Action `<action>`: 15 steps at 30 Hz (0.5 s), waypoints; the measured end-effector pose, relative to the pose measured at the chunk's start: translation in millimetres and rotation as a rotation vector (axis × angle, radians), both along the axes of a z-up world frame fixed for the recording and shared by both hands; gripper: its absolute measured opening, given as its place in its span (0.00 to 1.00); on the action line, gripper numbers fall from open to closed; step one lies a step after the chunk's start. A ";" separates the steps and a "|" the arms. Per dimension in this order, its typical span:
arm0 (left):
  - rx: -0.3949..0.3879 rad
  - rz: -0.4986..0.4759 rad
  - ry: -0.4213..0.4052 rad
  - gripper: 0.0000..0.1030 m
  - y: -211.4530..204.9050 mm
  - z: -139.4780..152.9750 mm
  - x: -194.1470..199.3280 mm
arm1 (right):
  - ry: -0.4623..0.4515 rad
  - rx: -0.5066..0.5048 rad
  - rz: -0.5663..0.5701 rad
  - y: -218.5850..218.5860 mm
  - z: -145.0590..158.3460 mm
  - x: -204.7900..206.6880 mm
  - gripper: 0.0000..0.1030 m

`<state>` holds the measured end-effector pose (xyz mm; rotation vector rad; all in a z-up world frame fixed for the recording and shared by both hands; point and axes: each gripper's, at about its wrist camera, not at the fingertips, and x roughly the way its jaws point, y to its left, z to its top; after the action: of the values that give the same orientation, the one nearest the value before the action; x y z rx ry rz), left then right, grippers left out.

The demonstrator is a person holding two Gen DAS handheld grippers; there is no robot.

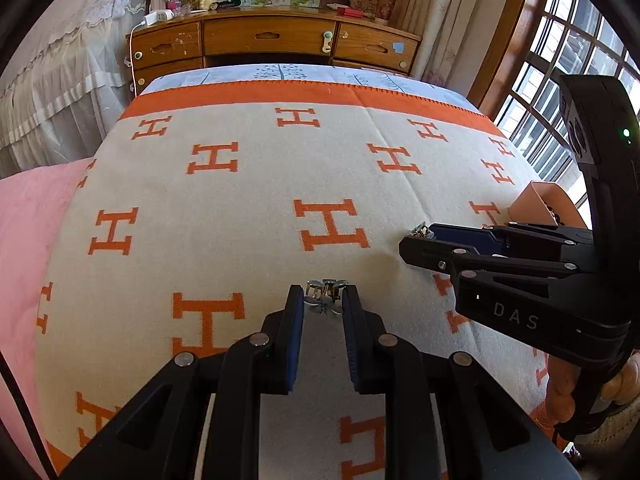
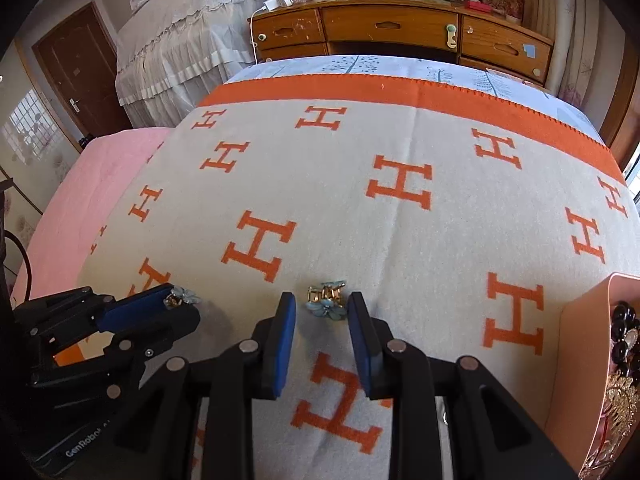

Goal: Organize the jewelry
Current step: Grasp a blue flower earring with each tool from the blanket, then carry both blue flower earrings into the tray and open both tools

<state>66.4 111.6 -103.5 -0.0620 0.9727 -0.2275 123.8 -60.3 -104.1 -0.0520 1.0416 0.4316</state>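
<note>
Two small blue flower clips with gold clasps lie on the cream and orange blanket (image 1: 240,208). My left gripper (image 1: 322,300) is open, its fingertips on either side of one clip (image 1: 325,298). My right gripper (image 2: 322,304) is open around the other clip (image 2: 326,300). In the left wrist view the right gripper (image 1: 420,240) reaches in from the right, with its clip (image 1: 420,233) at the tips. In the right wrist view the left gripper (image 2: 176,304) sits at the lower left with its clip (image 2: 182,296) at the tips. A pink box (image 2: 580,340) holds other jewelry.
The pink box also shows in the left wrist view (image 1: 540,200) at the right edge of the bed. A pink cover (image 1: 28,240) lies to the left. A wooden dresser (image 1: 272,40) stands beyond the bed. Windows (image 1: 568,60) are at the right.
</note>
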 end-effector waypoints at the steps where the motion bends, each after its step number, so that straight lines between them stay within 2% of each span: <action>1: -0.001 0.002 0.000 0.17 0.5 0.0 -0.6 | -0.008 -0.003 -0.003 0.4 -0.2 -0.3 0.26; 7: -0.009 0.010 0.002 0.17 0.2 1.7 -3.4 | -0.048 -0.058 0.006 4.1 -0.5 -3.8 0.20; 15: -0.001 -0.020 -0.042 0.17 -15.8 24.6 -16.5 | -0.069 0.074 -0.021 -22.8 25.1 -21.7 0.20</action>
<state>49.9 95.9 -78.9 -0.0478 0.9321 -0.2471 102.2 -83.1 -79.0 0.0103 0.9571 0.4465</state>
